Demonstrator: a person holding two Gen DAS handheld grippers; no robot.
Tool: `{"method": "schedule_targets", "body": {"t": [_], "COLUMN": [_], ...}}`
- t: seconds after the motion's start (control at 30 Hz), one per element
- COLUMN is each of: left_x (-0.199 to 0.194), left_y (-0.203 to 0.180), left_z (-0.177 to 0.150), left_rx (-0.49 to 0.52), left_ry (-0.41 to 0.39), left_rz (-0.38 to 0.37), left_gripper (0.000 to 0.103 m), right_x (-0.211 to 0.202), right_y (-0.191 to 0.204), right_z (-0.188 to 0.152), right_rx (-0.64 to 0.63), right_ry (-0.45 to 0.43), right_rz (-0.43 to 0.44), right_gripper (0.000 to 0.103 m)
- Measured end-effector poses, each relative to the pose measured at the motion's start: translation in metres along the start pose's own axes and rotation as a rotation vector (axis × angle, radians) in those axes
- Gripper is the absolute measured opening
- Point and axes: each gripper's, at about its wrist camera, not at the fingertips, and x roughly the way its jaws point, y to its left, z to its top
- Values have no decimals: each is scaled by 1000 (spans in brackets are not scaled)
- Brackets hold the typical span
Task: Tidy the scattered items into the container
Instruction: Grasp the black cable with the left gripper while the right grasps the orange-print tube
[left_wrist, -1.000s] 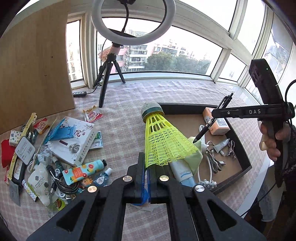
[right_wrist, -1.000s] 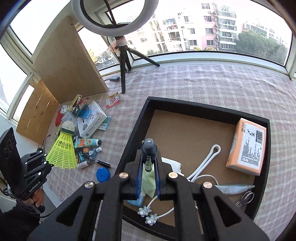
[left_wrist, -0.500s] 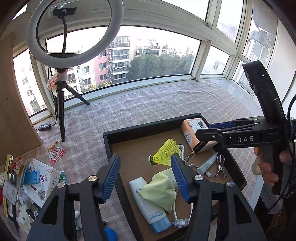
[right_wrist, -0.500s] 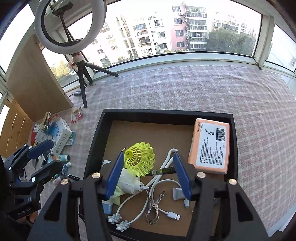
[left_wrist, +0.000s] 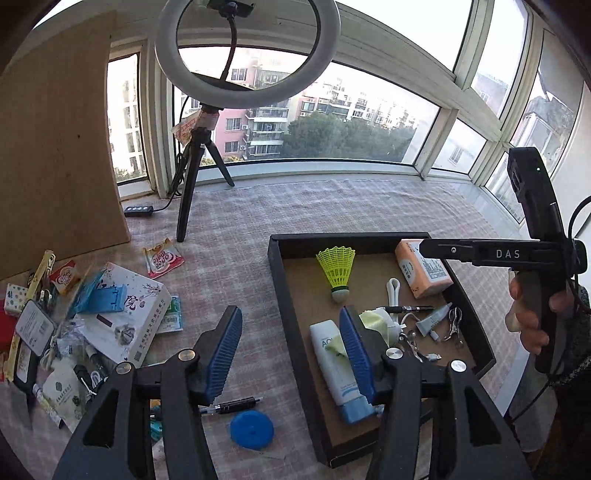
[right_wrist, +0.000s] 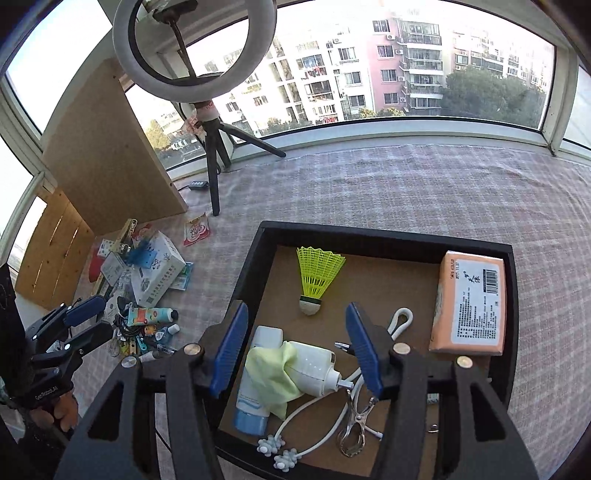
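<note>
1. My left claw (left_wrist: 290, 317) hangs over the tray's (left_wrist: 275, 280) near-left wall. Its jaws are wide but easing closed, and nothing is between the pads.
2. My right claw (right_wrist: 297, 314) is spread open over the tray interior and grips nothing.
3. The shuttlecock (left_wrist: 337, 269) lies in the tray along with a lotion tube, a cloth, a pen and an orange packet. That part looks done.
4. What's left sits on the counter left of the tray. A pen (left_wrist: 236, 402) and a blue lid (left_wrist: 251, 430) are just beside my left claw. The pile around the white box (left_wrist: 144, 314) is further left.
5. The pen is probably light, stiff and smooth, so it may roll. I'd pinch it across the barrel near the middle, with the pads square to it.
6. The lid looks flat and low, so it's hard to get under. I'd take it by opposite edges with the pads pressed to the cloth.
7. The box looks light, but it carries a blue stand that could slide off. I'd clear that first, then take the box across its narrow side.
8. The printed tube (right_wrist: 151, 316) looks soft, so I'd grip it mid-body and gently.
9. The sachets look thin and floppy. I'd pinch one edge.
</note>
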Motion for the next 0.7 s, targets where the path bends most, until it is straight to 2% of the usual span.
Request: {"method": "schedule_targets", "body": {"t": [0.2,0.33,0.4,0.47,0.53,0.6,0.7], "left_x": [-47,-79,-91,-97,-100,-98,-88], "left_y": [83,151,181,203,218,228,229], "left_z": [-47,-82,-98,-110,-118,-121,-121], "left_rx": [-126,-234,-272,-283,-280,-280,-251], "left_ry": [19,45,57,70,71,81,93], "left_rz": [166,285,320,331,330,297,246], "left_gripper": [51,51,45,42,39,39,39], "right_x": [22,40,50,60,72,86,109], "right_y": [62,121,155,189,216,237,258], "right_z": [-8,-24,-36,-50,-60,-67,-73], "right_rx": [-122,-229,-306,-392,-427,-443,-512], "right_ry": [28,71,96,109,143,188,203], "right_rz": [120,174,182,160,160,174,83], "right_gripper": [55,54,53,50,38,35,35]}}
